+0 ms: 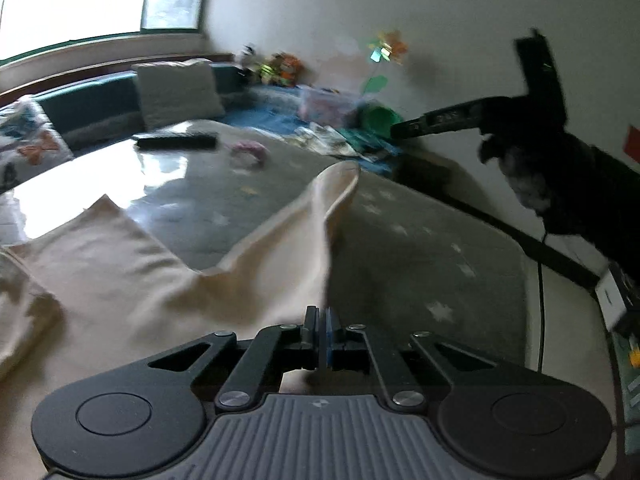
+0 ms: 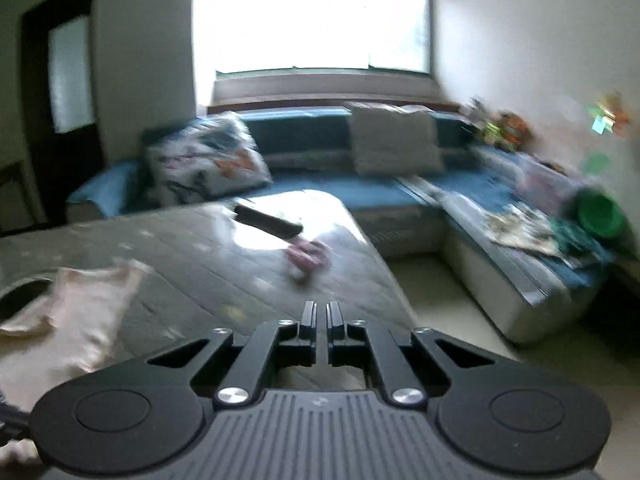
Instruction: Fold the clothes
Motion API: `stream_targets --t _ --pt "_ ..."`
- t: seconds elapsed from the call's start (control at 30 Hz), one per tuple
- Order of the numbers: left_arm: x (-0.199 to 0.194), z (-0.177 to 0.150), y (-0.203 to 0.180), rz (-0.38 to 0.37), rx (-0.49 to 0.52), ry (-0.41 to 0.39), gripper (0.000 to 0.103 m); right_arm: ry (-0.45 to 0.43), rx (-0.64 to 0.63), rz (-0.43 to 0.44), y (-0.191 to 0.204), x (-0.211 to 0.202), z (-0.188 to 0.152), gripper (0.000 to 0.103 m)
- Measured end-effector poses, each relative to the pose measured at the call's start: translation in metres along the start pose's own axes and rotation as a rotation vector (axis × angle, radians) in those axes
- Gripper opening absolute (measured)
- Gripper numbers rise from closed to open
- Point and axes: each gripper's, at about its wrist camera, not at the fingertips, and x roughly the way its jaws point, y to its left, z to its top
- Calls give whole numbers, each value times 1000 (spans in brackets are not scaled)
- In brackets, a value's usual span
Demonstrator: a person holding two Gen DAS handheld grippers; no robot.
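A grey star-patterned table [image 1: 420,232] fills the middle of both views, with a blue sofa [image 2: 360,192] beyond it under the window. The garment [image 1: 120,280], a pale cream top, lies spread over the near left part of the table. One strap or sleeve of it [image 1: 320,208] rises up in a ridge toward the far side.

The left gripper [image 1: 322,322] is pressed together at the near end of that raised strip and seems to be pinching the cloth edge, lifting it off the table. The right gripper [image 2: 321,314] is up in the air, well right of the garment, its jaws nearly together with only a thin slit between them and nothing held. A dark remote [image 2: 266,222] and a small pink thing [image 2: 306,256] lie on the far part of the table.

The step in hand looks like an early fold: carrying the lifted side across the body of the top. Next, the left gripper likely needs to sweep leftward and lay the cloth flat, while the right comes down to steady or take the other edge.
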Motion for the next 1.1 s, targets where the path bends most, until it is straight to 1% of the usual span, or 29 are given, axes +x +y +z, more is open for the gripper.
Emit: stream_targets --t 0.07,0.17,0.23,0.27,0.3,0.33,0.4,0.53,0.63,0.73,0.8,0.87,0.9,1.1 --pt "5 -4 -7 -18 20 27 4 66 24 -24 -7 3 -14 7" --pt "5 -5 -12 -17 45 36 6 111 47 24 -3 7 -21 8" --pt "-3 -1 -8 9 33 11 6 127 41 61 6 12 -22 9" --pt "-7 2 -4 23 23 -3 6 140 29 80 12 18 -22 14" --pt "-11 4 -1 40 14 -15 6 151 13 92 19 24 -22 24" --pt "-14 5 4 61 6 -22 6 158 -7 92 27 32 -24 26" --pt "-18 5 15 102 -19 -22 6 174 -22 96 37 47 -25 26" --pt "-20 -3 33 152 -64 10 6 198 -29 104 48 76 -26 26" --pt "-18 -10 38 159 -78 35 6 197 -55 80 53 93 -24 25" --pt "-14 -17 36 148 -78 57 6 185 -93 20 56 103 -22 24" --pt "-11 -20 33 142 -67 71 6 183 -95 -13 54 107 -19 26" --pt "-12 -23 29 146 -52 67 6 179 -90 -31 49 105 -17 26" --pt "-13 -23 28 142 -51 64 6 178 -91 -25 50 102 -17 26" --pt "-11 -22 22 148 -36 54 6 186 -135 164 82 59 -31 26"
